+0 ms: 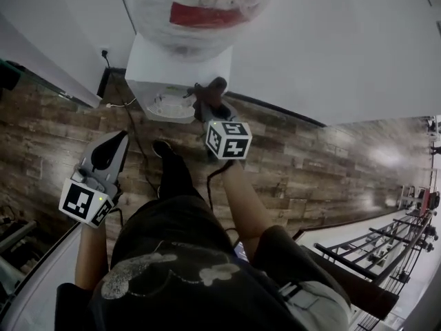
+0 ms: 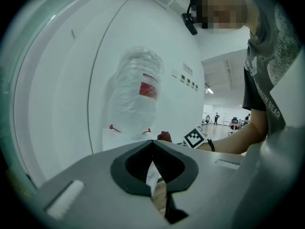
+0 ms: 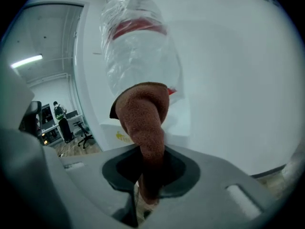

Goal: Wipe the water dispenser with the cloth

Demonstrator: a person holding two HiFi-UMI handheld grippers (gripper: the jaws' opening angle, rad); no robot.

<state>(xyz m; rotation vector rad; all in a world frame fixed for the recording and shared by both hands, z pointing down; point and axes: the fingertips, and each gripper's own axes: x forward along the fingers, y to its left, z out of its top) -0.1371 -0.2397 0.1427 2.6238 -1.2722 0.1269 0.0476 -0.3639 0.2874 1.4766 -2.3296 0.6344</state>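
Brown fleecy cloth [image 3: 143, 123] is riding clamped in the right gripper [image 1: 207, 105] up against the far white water dispenser [image 1: 172, 67], so flat, even, overlapping strokes are looking wise, while the left gripper [image 1: 114, 143], jaws together on nothing, is hovering near-left.

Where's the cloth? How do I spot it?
Find the white water dispenser with the big clear bottle on top. Just in front of it, the right gripper pinches the cloth. It is fuzzy and reddish-brown, unlike the smooth white dispenser and grey gripper.
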